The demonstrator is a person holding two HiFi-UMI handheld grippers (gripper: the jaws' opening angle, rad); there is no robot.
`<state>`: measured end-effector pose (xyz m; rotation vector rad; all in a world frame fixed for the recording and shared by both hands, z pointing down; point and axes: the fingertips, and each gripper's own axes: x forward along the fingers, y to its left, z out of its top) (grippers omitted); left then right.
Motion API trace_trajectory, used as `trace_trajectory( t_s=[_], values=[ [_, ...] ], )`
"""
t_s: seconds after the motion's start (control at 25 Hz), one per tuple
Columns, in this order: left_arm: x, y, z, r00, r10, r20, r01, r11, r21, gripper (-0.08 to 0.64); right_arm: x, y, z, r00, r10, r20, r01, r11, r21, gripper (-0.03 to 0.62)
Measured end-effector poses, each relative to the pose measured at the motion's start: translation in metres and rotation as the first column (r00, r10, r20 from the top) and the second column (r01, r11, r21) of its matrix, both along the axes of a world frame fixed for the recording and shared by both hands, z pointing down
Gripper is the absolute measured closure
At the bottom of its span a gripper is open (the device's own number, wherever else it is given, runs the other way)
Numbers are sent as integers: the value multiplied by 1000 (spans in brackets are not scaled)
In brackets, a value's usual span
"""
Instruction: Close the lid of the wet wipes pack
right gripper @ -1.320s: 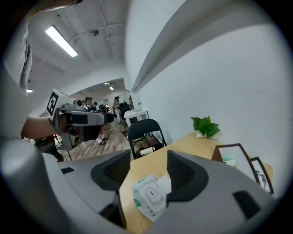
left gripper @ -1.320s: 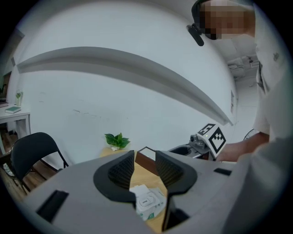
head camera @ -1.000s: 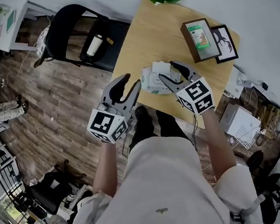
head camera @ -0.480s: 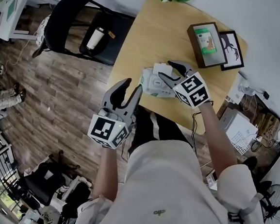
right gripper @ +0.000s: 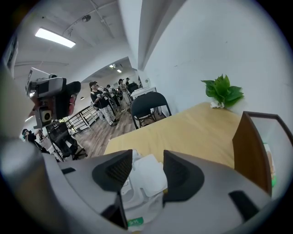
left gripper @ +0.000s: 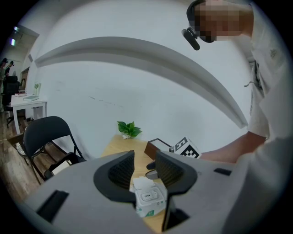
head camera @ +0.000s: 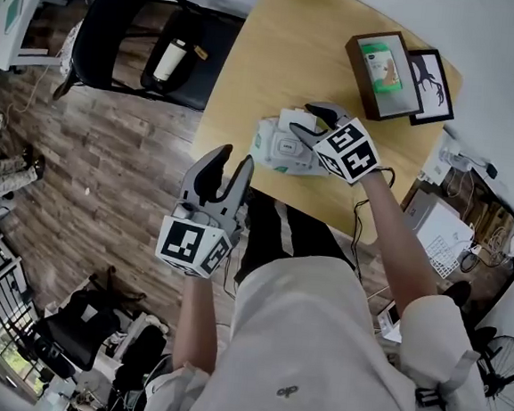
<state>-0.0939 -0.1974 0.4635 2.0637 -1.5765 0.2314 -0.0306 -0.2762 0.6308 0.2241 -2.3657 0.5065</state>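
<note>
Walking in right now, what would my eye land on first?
Two grey grippers with checker-marked cubes stand out. The right gripper is over the white wipes pack at the near edge of the table, jaws closing with the raised lid between them. The left gripper hangs open off the table, over the wood floor.

Your head camera looks steeply down on the desk [head camera: 279, 59] from above your shoulders. Both gripper views sit low, looking close along their own jaws across it; all three share the wet wipes pack [left gripper: 149, 201] and the plant [right gripper: 223, 91]
</note>
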Motion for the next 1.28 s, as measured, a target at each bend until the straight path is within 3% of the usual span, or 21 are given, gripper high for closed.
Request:
trace_trajectory(
  t_s=[0.68, 1.28],
  values=[
    [-10, 20, 18, 999, -41, 4, 41, 998, -47, 437, -5, -2, 47, 999, 11, -43, -17, 991, -136, 410],
    [-15, 32, 23, 998, -70, 0, 70, 996, -55, 437, -4, -1, 58, 997, 16, -81, -28, 989, -144, 417]
  ],
)
